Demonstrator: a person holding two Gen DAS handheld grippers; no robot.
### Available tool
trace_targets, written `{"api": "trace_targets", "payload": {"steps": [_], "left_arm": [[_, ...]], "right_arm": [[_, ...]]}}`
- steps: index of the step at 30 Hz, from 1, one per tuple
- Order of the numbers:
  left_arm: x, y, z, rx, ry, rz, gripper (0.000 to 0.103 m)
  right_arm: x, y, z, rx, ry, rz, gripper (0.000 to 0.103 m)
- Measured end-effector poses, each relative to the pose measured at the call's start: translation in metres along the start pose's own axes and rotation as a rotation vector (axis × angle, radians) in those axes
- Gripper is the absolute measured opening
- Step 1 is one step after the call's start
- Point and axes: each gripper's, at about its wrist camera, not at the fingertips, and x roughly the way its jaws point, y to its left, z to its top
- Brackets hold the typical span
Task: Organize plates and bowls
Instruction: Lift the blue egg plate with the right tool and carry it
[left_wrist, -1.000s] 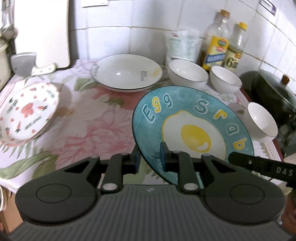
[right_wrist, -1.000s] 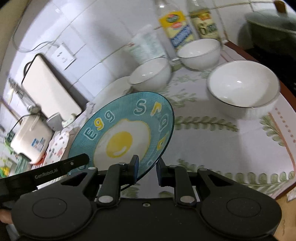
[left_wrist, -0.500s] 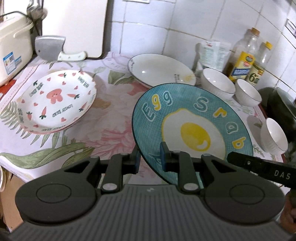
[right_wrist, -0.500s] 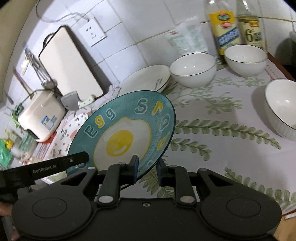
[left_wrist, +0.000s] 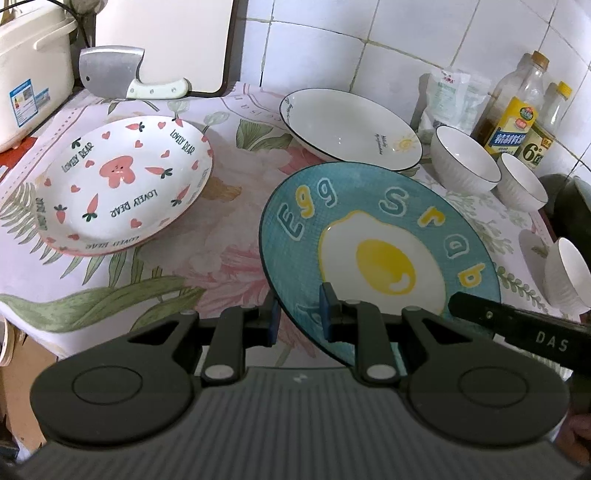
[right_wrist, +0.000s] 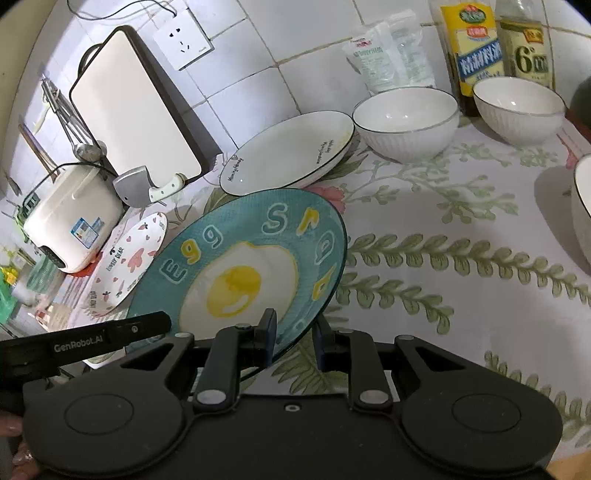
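Observation:
Both grippers hold one teal plate with a fried egg picture, lifted and tilted above the flowered tablecloth. My left gripper is shut on its near left rim. My right gripper is shut on the same teal plate at its near right rim. A white plate with pink carrots lies to the left, also seen as the carrot plate. A white black-rimmed plate lies behind. Three white bowls stand at the right.
A cleaver and a cutting board lean at the back wall beside a rice cooker. Oil bottles and a white packet stand at the back right. A dark pot sits at the far right edge.
Both grippers have carried the teal plate leftward across the table. The carrot plate and rice cooker have come further into view; the bowls have slid toward the right edge.

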Motion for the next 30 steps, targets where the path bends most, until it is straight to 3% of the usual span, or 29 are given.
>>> {"api": "trace_targets", "payload": {"steps": [6,16,23,26,30], "left_arm": [[0.011,0.008,0.008,-0.014,0.047,-0.015,0.019],[0.027,0.026,0.001,-0.107,0.151,-0.048,0.02],[0.006,0.021,0.016,-0.018,0.194,0.018,0.021],[-0.02,0.025,0.028,-0.007,0.172,-0.033,0.031],[-0.056,0.029,0.04,0.053,0.139,-0.065,0.041]], "right_arm": [[0.015,0.001,0.007,-0.038,0.016,-0.014,0.025],[0.024,0.005,-0.009,-0.054,0.034,-0.053,0.026],[0.011,0.026,-0.003,-0.121,0.086,-0.126,0.039],[-0.007,0.032,-0.001,-0.118,0.084,-0.109,0.041],[-0.04,0.049,0.007,-0.146,0.036,-0.051,0.062]]}}
